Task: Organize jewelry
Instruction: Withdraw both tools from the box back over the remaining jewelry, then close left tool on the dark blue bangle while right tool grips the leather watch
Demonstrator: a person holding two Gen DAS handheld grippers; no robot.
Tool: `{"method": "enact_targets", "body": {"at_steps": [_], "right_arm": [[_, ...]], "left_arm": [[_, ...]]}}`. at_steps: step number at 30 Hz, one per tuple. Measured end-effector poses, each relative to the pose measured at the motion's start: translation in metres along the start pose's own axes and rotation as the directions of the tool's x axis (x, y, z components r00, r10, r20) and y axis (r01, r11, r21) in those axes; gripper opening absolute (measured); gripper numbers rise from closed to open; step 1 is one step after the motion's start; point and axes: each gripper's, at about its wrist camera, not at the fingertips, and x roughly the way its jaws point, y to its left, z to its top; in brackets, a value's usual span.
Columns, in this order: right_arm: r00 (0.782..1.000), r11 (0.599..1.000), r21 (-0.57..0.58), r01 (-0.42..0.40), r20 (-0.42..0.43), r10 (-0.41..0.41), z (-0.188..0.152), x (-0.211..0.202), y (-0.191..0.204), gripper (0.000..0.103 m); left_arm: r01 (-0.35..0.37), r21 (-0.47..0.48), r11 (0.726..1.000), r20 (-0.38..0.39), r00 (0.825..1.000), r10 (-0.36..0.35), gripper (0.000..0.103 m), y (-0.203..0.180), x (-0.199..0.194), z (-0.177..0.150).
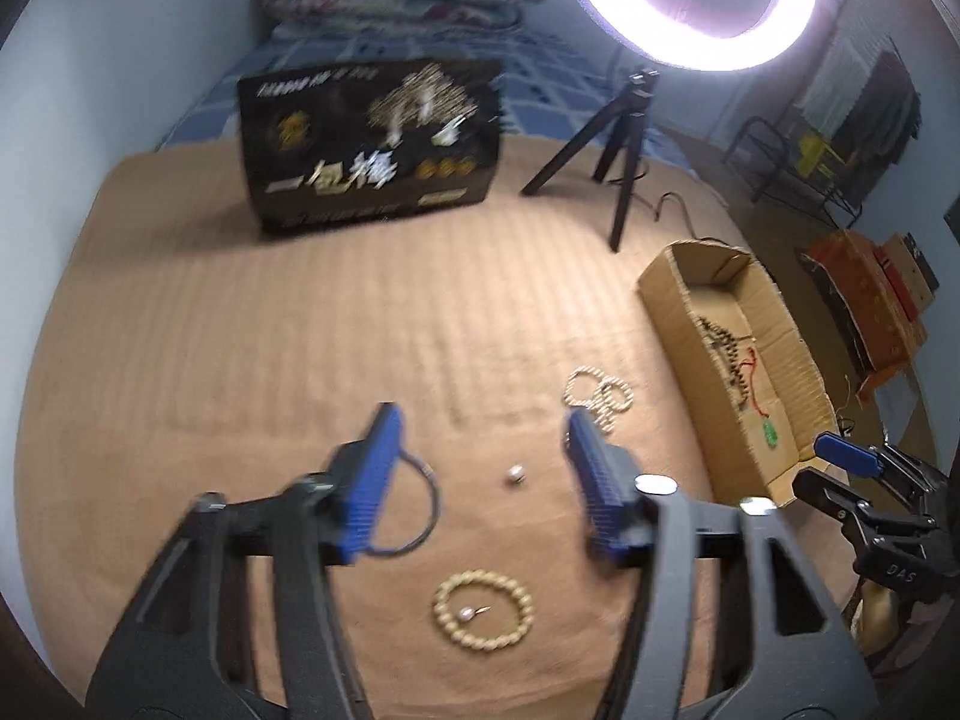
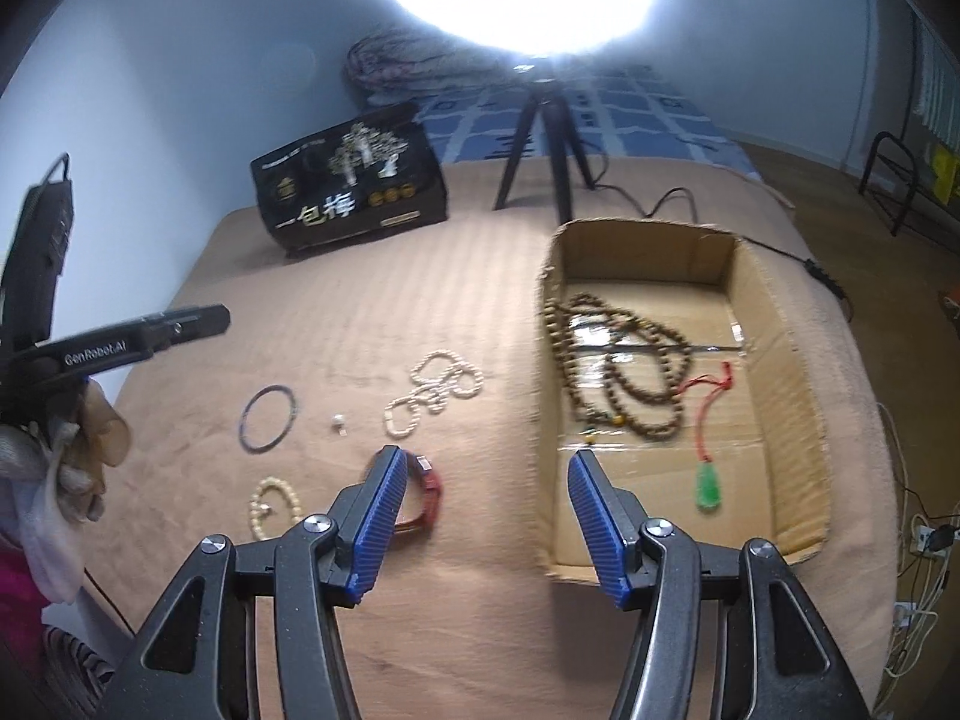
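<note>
My left gripper [image 1: 483, 420] is open and empty above the tan blanket, over a small silver bead [image 1: 516, 474]. A dark bangle [image 1: 420, 510] lies by its left finger, a cream bead bracelet [image 1: 483, 609] below, a pearl necklace [image 1: 597, 396] ahead right. My right gripper [image 2: 483, 462] is open and empty near the cardboard box [image 2: 780, 324]. The box holds a brown bead necklace [image 2: 624, 372] and a green pendant on red cord [image 2: 710, 486]. A red bracelet [image 2: 429, 495] lies by its left finger. The pearl necklace [image 2: 438, 387], bangle [image 2: 269, 417] and cream bracelet [image 2: 273, 507] lie to the left.
A black printed box [image 1: 372, 144] and a ring-light tripod [image 1: 618, 144] stand at the back of the blanket, with a cable [image 2: 672, 198] running behind the cardboard box. The right gripper shows at the left wrist view's right edge [image 1: 852, 462]. The blanket's edge drops off right of the box.
</note>
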Motion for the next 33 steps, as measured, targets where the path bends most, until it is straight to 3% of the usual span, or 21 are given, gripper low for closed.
{"method": "enact_targets", "body": {"at_steps": [3,8,19,33], "right_arm": [[1.0,1.0,-0.005,-0.019,-0.022,0.019,-0.003,0.007,0.01,0.075],[0.995,0.998,-0.006,-0.055,-0.082,0.054,-0.007,0.025,0.027,0.082],[0.981,0.998,-0.039,-0.042,-0.19,0.033,-0.006,0.075,0.055,0.083],[0.975,0.998,-0.065,-0.024,-0.22,0.009,-0.003,0.097,0.063,0.085]], "left_arm": [[-0.01,-0.043,0.999,-0.027,1.0,0.008,0.067,0.02,0.007,-0.007],[-0.034,-0.116,0.993,-0.073,0.997,0.025,0.067,0.049,0.022,-0.019],[-0.047,-0.13,0.99,-0.178,0.984,0.023,0.068,0.066,0.057,-0.037],[-0.023,-0.213,0.977,-0.241,0.97,-0.03,0.068,0.073,0.085,-0.041]]}}
